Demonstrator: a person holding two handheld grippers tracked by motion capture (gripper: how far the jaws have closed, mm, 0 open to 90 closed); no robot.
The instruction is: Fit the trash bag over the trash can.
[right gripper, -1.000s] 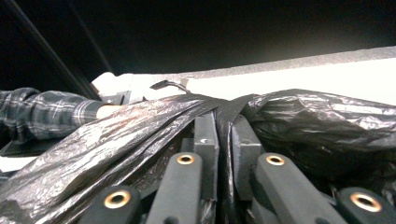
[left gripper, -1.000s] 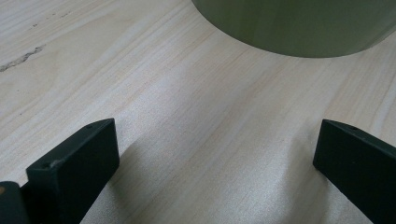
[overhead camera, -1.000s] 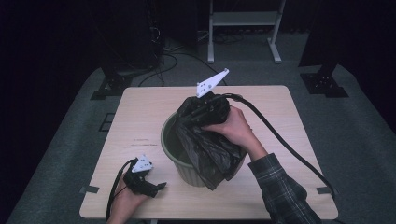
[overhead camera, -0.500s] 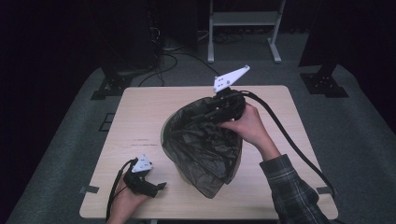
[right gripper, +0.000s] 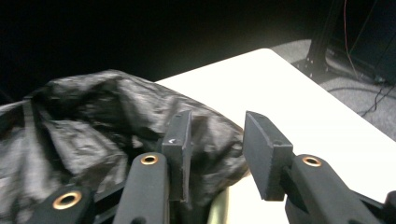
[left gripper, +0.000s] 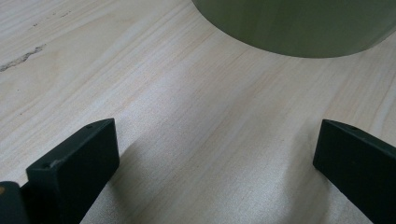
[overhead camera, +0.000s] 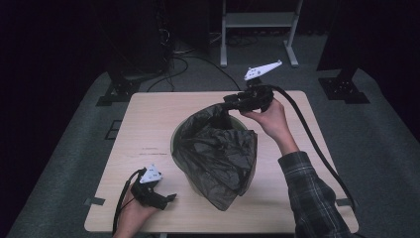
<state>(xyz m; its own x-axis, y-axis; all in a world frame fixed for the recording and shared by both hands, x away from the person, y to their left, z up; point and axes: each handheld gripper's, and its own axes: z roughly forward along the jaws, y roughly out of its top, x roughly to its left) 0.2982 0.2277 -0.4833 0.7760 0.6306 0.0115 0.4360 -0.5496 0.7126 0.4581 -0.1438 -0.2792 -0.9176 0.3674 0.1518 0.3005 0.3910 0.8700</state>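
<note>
Crumpled black bag drapes over the green bin; right gripper and left gripper both gape apart.

No text, label, brand, number or sign can be read anywhere; the black bag beside the right gripper carries no print, and the olive bin ahead of the left gripper has a plain wall. The wooden table under both shows only grain and a few dark scuffs; the marks there are too faint to make out as writing.
</note>
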